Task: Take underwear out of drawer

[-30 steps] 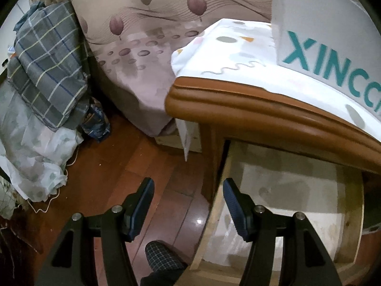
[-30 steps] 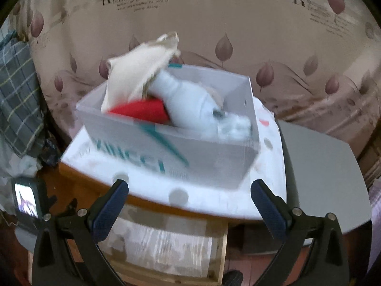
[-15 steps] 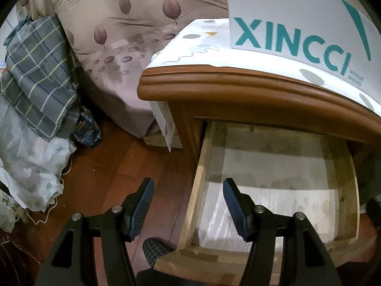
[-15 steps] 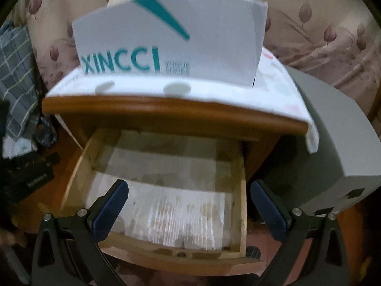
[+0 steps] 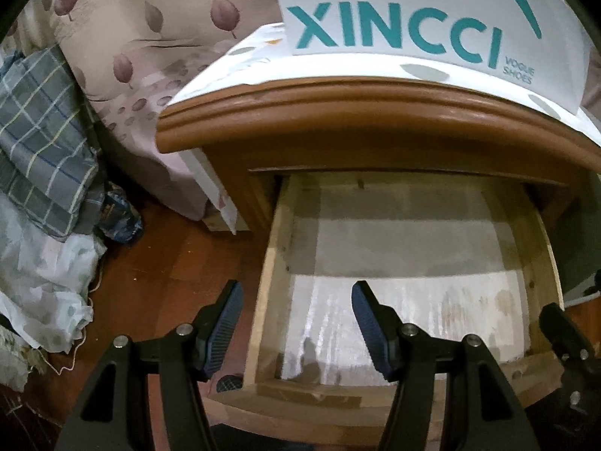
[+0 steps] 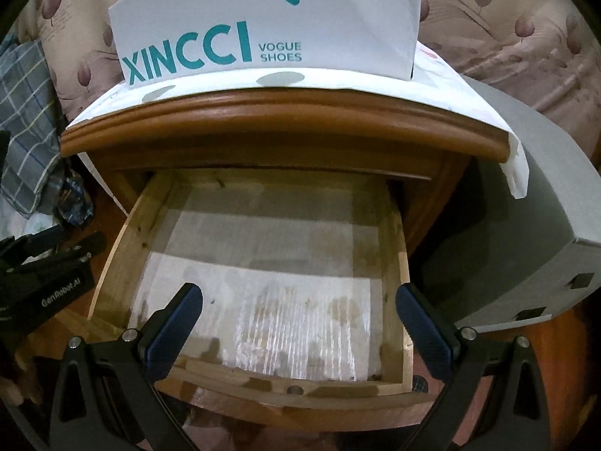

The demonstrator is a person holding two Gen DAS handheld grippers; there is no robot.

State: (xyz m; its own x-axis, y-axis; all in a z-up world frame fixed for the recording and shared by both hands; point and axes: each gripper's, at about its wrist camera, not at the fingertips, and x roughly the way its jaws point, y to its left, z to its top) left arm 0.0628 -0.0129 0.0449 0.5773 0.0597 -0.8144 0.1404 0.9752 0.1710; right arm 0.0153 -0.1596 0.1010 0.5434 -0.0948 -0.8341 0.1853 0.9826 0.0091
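The wooden drawer [image 6: 124, 248] of the nightstand [image 6: 263, 127] stands pulled out. Inside it I see only a stained white paper liner [image 6: 285, 300]; no underwear shows there. My right gripper [image 6: 299, 293] hovers open over the drawer's front half, nothing between its fingers. My left gripper [image 5: 296, 293] is open too and straddles the drawer's left wall [image 5: 270, 282], one finger over the floor and one over the liner. Each gripper shows at the edge of the other's view: the left gripper [image 6: 41, 274], the right gripper [image 5: 567, 338].
A white XINCCI shoe box [image 6: 263, 30] sits on the cloth-covered nightstand top; its inside is hidden. A grey box [image 6: 526, 206] stands to the right. A bed with a leaf-print sheet [image 5: 150, 37], plaid fabric [image 5: 33, 131] and crumpled cloth [image 5: 41, 293] lie left on the wooden floor.
The right gripper has dropped from above the shoe box down to the open drawer. The left gripper has swung right, from the floor beside the nightstand onto the drawer's left wall.
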